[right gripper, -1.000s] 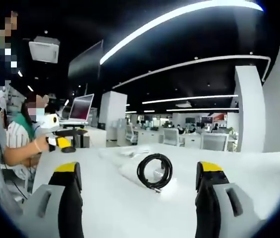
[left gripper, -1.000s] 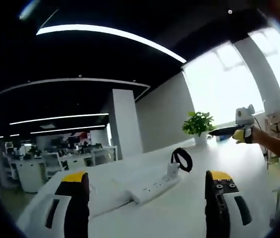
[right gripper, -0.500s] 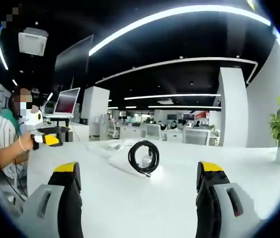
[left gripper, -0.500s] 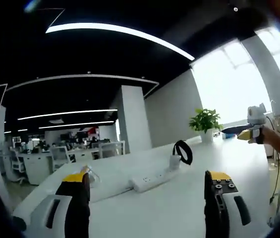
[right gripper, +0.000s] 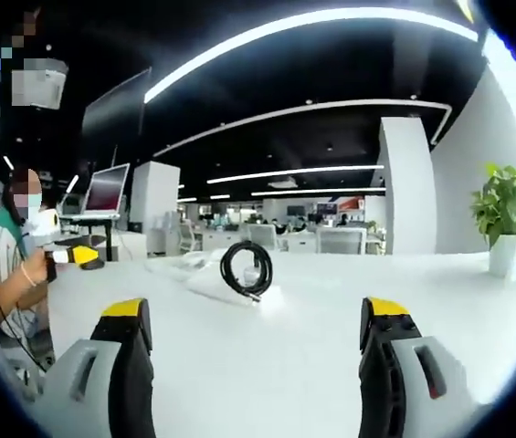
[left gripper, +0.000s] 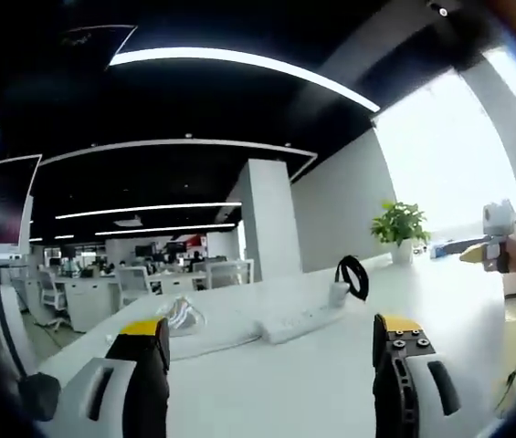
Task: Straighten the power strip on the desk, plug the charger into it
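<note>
the power strip (left gripper: 301,321) lies well out on the white desk (left gripper: 267,392), at an angle to my line of approach, with the charger (left gripper: 339,292) sitting at its far end and a coil of black cable (left gripper: 353,276) standing up against it. in the right gripper view the same cable coil (right gripper: 246,268) hides most of the charger, and i cannot tell whether the plug prongs face the strip. just beside the strip lies a crumpled clear plastic bag (left gripper: 181,317).

my left tool (left gripper: 271,351) is spread wide and holds nothing, low above the desk and well short of the strip. my right tool (right gripper: 258,338) is also spread and empty; from the left gripper view i see it off by the window side (left gripper: 489,251), well apart from everything. a potted plant (right gripper: 506,214) stands at the far desk edge.

risks as i judge them: pushing one end of the strip could swing the charger and coil off it or drag the cable. the stiff coil may tug the charger askew as i lift it. the strip will likely slide on the smooth desk while plugging unless the other tool pins it.
</note>
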Demonstrator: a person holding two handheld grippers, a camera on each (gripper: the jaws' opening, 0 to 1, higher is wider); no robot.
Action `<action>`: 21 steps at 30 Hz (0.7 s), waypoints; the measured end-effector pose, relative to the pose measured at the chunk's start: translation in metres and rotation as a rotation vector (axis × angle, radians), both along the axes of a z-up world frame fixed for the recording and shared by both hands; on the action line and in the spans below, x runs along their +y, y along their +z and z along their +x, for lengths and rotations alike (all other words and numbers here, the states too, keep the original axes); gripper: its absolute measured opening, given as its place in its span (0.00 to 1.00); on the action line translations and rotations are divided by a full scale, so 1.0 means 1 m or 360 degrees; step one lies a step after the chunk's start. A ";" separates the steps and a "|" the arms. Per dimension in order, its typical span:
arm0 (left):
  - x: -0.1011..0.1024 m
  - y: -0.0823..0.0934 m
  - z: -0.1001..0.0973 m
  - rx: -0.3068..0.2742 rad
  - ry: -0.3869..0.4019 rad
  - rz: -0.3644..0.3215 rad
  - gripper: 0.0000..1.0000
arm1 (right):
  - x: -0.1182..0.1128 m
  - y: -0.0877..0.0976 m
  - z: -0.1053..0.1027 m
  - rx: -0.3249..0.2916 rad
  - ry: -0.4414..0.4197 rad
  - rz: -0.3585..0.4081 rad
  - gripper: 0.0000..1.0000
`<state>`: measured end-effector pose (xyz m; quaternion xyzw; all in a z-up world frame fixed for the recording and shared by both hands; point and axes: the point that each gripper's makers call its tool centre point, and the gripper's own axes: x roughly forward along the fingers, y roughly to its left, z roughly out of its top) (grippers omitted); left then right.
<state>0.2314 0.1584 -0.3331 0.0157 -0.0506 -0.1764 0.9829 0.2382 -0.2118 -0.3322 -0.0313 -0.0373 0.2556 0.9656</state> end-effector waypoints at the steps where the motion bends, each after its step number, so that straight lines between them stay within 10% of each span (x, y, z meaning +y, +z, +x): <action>1: 0.002 -0.002 -0.001 0.0004 0.0018 -0.0013 0.95 | -0.001 -0.001 -0.001 -0.0004 -0.0010 -0.0011 0.94; 21: 0.009 -0.033 -0.018 0.0090 0.0146 -0.0025 0.99 | -0.020 -0.028 -0.020 0.0091 -0.0112 0.0024 0.94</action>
